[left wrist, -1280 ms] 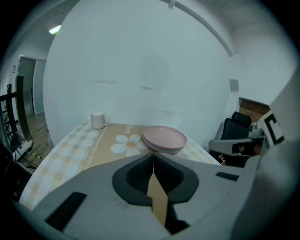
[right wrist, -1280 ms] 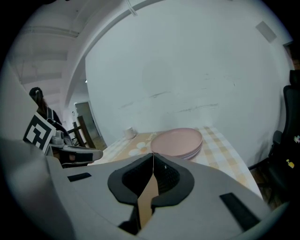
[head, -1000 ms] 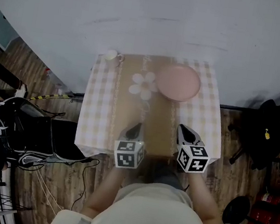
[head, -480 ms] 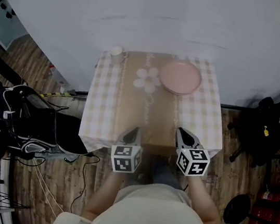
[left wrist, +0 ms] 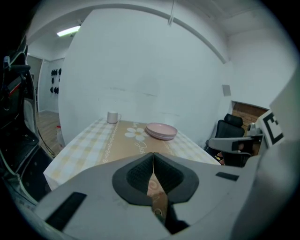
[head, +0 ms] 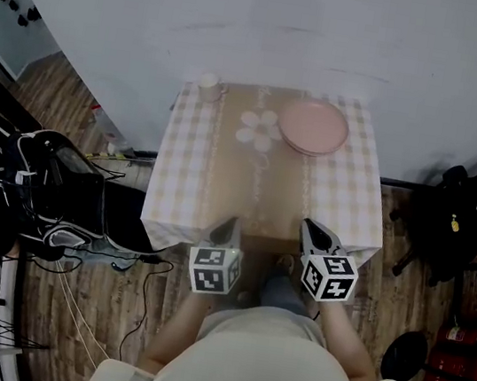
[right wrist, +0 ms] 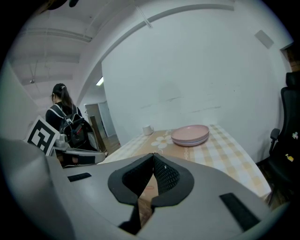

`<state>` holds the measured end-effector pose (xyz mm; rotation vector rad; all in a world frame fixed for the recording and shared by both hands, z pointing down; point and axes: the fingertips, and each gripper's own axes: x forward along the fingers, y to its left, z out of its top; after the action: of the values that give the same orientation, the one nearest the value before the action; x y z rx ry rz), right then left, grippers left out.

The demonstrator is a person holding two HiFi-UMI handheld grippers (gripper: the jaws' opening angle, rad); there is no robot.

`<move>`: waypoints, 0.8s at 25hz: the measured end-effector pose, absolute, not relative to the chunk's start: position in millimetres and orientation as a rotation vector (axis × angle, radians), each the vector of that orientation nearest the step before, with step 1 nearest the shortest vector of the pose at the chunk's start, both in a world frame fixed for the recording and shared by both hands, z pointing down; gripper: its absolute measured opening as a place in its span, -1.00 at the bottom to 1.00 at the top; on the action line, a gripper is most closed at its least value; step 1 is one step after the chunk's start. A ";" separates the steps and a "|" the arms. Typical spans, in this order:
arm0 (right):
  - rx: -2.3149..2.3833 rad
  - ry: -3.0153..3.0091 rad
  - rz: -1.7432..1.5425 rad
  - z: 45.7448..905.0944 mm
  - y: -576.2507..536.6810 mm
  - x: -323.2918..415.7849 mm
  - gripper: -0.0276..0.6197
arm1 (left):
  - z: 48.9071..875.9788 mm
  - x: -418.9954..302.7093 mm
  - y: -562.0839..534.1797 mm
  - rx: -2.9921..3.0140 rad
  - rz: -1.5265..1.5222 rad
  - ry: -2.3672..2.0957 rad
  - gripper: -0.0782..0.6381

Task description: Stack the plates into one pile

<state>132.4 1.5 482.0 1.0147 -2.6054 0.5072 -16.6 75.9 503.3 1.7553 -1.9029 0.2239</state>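
1. Pink round plates sit in one low pile at the far right of the tabletop, beside a daisy print on its brown runner.
2. Left tool has its jaws pressed together with nothing between them; right tool is likewise closed and empty.
3. Both tools hang side by side at the near edge of the tabletop, well apart from the pile and touching nothing.
4. Checked cloth between the tools and the plates lies bare.
5. A white mug stands at the far left corner, close to the white wall.
6. A black office chair stands right of the tabletop, and black bags crowd the wooden floor on the left.
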 end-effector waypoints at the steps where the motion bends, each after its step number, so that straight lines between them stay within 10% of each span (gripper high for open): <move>1: 1.016 -2.606 0.507 481.6 3.0 132.8 -0.91 | 503.5 -17.0 78.2 1.754 0.223 -1.903 -0.76; 20: 1.039 -2.600 0.508 481.3 7.8 137.1 -0.91 | 506.2 -26.5 90.5 1.736 0.220 -1.913 -0.76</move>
<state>137.1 7.8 481.3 1.0392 -2.5996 0.5077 -26.5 90.5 506.2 1.7364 -1.9126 0.2197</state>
